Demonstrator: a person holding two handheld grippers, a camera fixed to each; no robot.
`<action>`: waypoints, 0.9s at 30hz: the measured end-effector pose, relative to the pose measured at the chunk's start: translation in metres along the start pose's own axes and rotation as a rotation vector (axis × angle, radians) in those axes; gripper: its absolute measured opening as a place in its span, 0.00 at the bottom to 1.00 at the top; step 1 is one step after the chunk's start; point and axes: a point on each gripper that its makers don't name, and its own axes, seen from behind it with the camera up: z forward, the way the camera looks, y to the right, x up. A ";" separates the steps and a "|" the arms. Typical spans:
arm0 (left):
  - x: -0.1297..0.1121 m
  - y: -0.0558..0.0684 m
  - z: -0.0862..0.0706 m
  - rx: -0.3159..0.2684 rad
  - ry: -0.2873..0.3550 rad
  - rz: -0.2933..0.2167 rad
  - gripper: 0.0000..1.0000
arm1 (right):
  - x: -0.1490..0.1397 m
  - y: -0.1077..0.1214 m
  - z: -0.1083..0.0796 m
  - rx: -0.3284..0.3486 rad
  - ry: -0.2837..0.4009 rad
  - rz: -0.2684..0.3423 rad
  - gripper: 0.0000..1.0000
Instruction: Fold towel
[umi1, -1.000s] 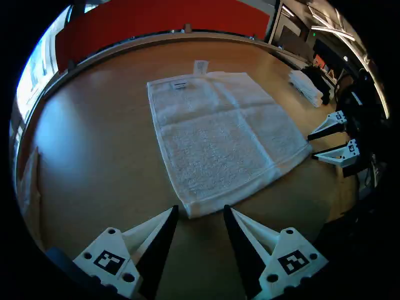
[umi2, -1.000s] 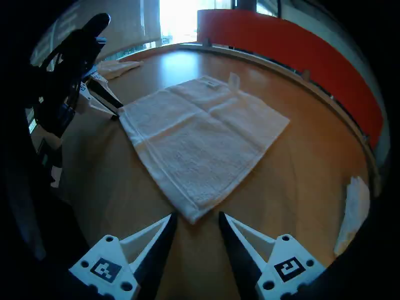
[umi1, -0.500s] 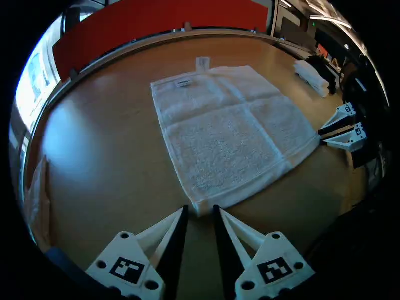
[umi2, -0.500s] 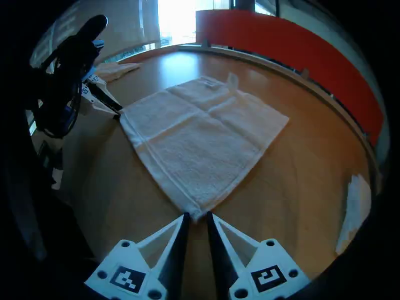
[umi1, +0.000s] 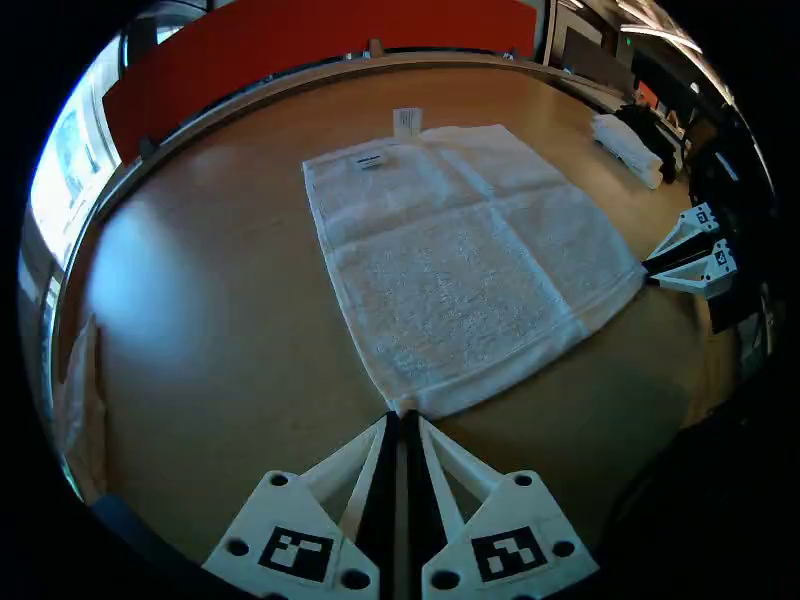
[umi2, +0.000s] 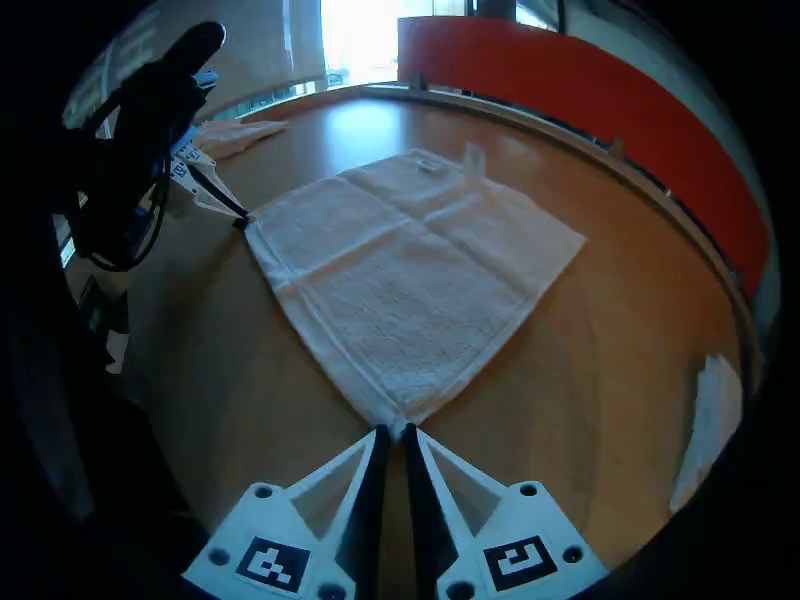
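- left gripper (umi1: 402, 428), bottom centre: fingers pinched tight on a corner of the white towel (umi1: 460, 260)
- right gripper (umi2: 393, 442), bottom centre: same deal, clamped on another corner
- towel's flat on the wooden table (umi1: 200, 300)

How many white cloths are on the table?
3 in the left gripper view: spread towel centre, folded cloth far right, third cloth at left edge. More may be hidden.

On desk (umi1: 200, 300), towel (umi1: 460, 260) flat. At its near corner, left gripper (umi1: 403, 420); at the corner to the right, right gripper (umi1: 647, 272). Beyond that, folded stack (umi1: 625, 150) near desk edge.
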 end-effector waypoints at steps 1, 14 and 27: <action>0.000 0.000 0.000 -0.002 -0.001 0.001 0.06 | 0.000 0.000 0.000 0.001 -0.002 0.002 0.13; 0.001 -0.001 -0.001 -0.011 0.001 -0.044 0.04 | 0.005 0.002 -0.001 0.010 -0.009 -0.020 0.08; 0.013 0.011 -0.016 -0.053 0.014 -0.099 0.03 | 0.029 0.019 -0.021 -0.018 0.033 -0.019 0.08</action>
